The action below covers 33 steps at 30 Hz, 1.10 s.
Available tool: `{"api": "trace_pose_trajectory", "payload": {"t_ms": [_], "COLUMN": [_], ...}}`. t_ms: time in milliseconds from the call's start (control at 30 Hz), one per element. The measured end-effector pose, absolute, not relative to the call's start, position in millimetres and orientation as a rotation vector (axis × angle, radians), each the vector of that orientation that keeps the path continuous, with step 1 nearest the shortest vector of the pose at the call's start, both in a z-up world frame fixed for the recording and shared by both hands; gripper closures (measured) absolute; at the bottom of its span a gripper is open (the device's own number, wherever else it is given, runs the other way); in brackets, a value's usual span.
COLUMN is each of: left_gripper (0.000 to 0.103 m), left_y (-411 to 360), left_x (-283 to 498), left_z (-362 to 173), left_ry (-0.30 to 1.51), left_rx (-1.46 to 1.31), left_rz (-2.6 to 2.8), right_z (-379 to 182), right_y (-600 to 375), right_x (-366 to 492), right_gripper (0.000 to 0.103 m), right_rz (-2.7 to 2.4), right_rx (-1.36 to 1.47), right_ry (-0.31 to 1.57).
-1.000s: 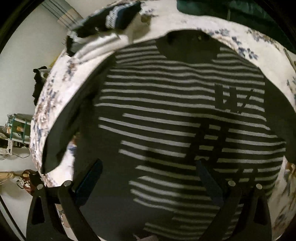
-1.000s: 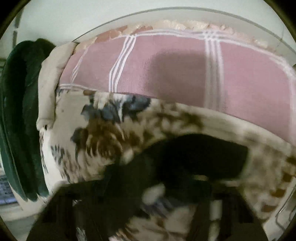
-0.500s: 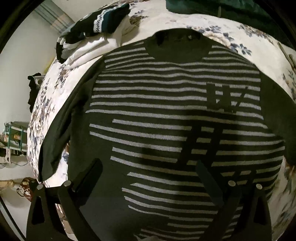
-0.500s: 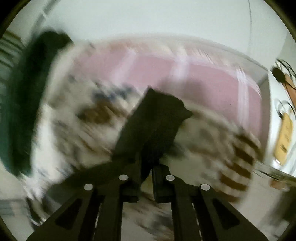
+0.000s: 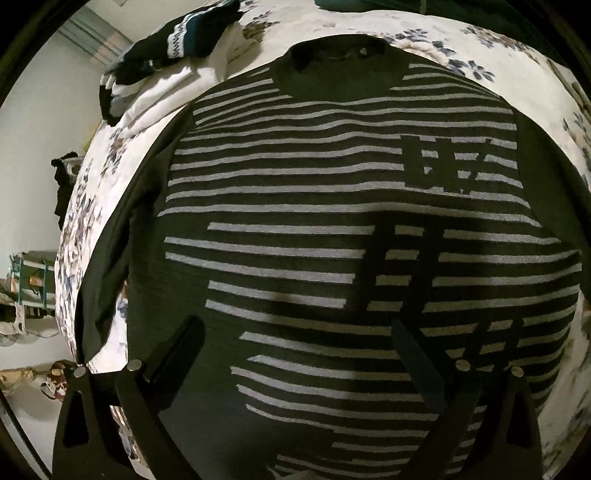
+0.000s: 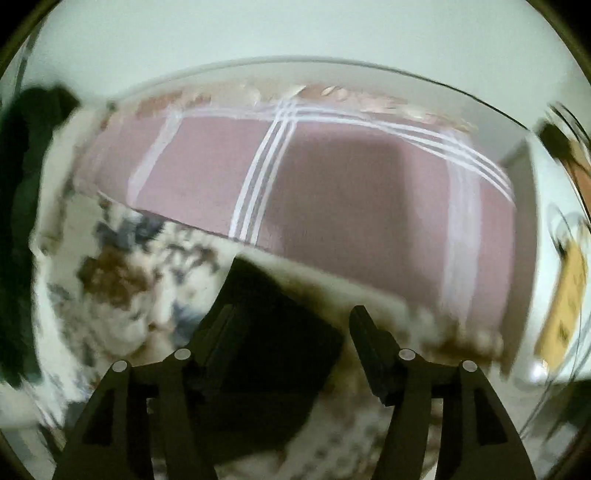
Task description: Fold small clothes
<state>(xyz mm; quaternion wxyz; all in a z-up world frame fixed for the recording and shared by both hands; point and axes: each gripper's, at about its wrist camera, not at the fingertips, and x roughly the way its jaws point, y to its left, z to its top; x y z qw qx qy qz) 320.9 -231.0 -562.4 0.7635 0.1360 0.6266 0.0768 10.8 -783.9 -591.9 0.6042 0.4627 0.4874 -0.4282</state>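
A dark sweater with grey stripes [image 5: 314, 229] lies flat and face up on the floral bedspread [image 5: 461, 51], collar at the far end. My left gripper [image 5: 295, 328] hovers over its lower half, open, nothing between the fingers. In the right wrist view a dark sleeve end [image 6: 273, 325] of the sweater lies on the bedspread [image 6: 122, 295]. My right gripper [image 6: 291, 317] stands over it, its jaws opening. The sleeve lies loose between them, against the left finger [image 6: 225, 332] and apart from the right one.
A pile of other clothes, black-and-white knit [image 5: 184, 33] on white fabric, sits at the far left of the bed. A dark green garment [image 6: 18, 221] lies along the left. A pink plaid blanket [image 6: 332, 192] covers the bed's far end, by a wall. The bed edge [image 5: 70, 295] drops off at left.
My right gripper was shut on the dark sleeve, swung sideways with it, and its jaws have now parted, leaving the sleeve lying on the bedspread. The left wrist view has pulled back a little from the sweater.
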Motion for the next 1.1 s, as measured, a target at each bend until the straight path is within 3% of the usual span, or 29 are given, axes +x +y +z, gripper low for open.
{"api": "trace_pose_trajectory", "payload": {"t_ms": [33, 67, 100, 233, 367, 500, 533, 633, 733, 900, 933, 967, 1100], "left_gripper": [0.000, 0.000, 0.000, 0.000, 0.000, 0.000, 0.000, 0.000, 0.000, 0.000, 0.000, 0.000, 0.000], "left_y": [-234.0, -237.9, -240.4, -254.6, -266.3, -275.4, -277.2, -281.5, -286.0, -290.4, -291.3, -292.2, -297.7], "left_x": [321.3, 321.5, 322.4, 324.8, 326.6, 327.5, 327.1, 326.3, 324.9, 327.0, 327.8, 328.4, 332.0], "left_z": [-564.4, -566.9, -568.5, -569.6, -568.1, -572.3, -573.2, -572.9, -575.2, -582.8, -583.3, -583.2, -580.9], "left_ry": [1.359, 1.356, 1.354, 1.333, 1.310, 1.320, 1.325, 1.326, 1.321, 1.322, 1.320, 1.317, 1.304], "left_rx": [0.303, 0.313, 0.318, 0.340, 0.355, 0.352, 0.350, 0.346, 0.362, 0.392, 0.398, 0.400, 0.404], "left_rz": [0.165, 0.165, 0.164, 0.149, 0.128, 0.116, 0.114, 0.107, 0.098, 0.092, 0.093, 0.093, 0.089], "right_z": [-599.4, -604.4, -602.8, -560.7, -517.7, -534.8, -538.2, -548.7, -562.0, -608.6, -611.1, -607.6, -555.5], "right_y": [-787.2, -786.7, -785.3, -774.6, -784.0, -800.0, -800.9, -810.8, -808.7, -803.9, -802.7, -801.1, -810.7], "right_x": [14.1, 21.8, 27.9, 23.6, -29.0, -65.6, -73.7, -68.1, -51.2, -23.3, -20.4, -16.2, -5.3], "right_gripper": [0.046, 0.083, 0.099, 0.098, 0.098, 0.095, 0.089, 0.055, 0.040, 0.040, 0.061, 0.092, 0.093], "right_rz": [-0.971, -0.951, -0.946, -0.979, -1.133, -1.177, -1.180, -1.093, -0.955, -0.838, -0.829, -0.827, -0.875], "right_rx": [1.058, 1.022, 0.975, 0.927, 1.153, 1.328, 1.319, 1.241, 1.190, 1.158, 1.159, 1.135, 1.066], "right_ry": [1.157, 1.187, 1.204, 1.127, 0.974, 0.969, 0.988, 1.066, 1.135, 1.293, 1.295, 1.274, 1.088]}}
